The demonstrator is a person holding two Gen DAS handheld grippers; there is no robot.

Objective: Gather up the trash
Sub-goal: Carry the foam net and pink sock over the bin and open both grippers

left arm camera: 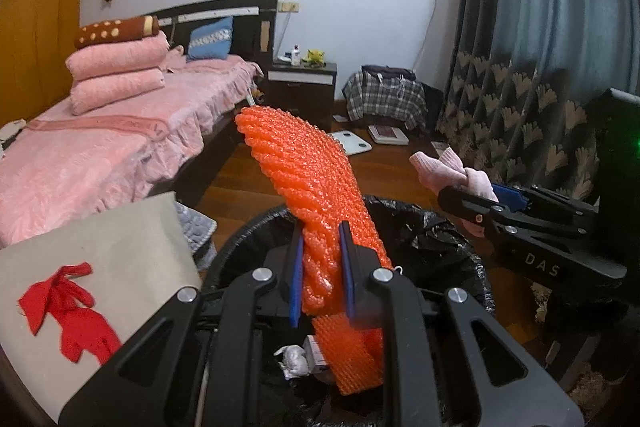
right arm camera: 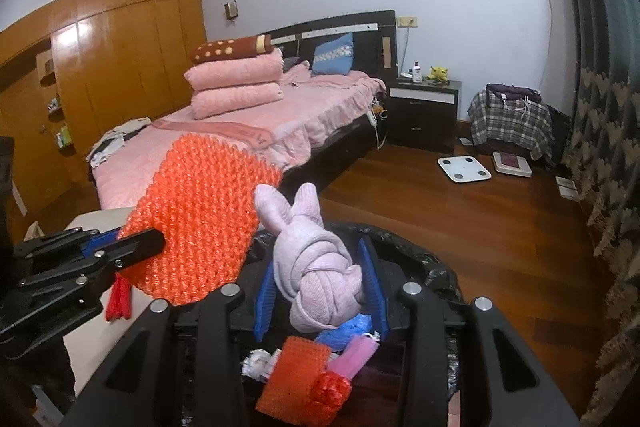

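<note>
bedroom, wood floor (right arm camera: 460, 227); left tongs (left arm camera: 322, 267) pinching orange mesh (left arm camera: 312, 179), right tongs (right arm camera: 320, 287) pinching pink sock (right arm camera: 312, 255).

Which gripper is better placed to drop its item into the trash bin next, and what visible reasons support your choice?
Probably the right gripper. Its knotted pink cloth hangs directly above the trash bin. The left gripper also holds over the bin, but its orange foam net juts well past the rim, so it may catch.
</note>
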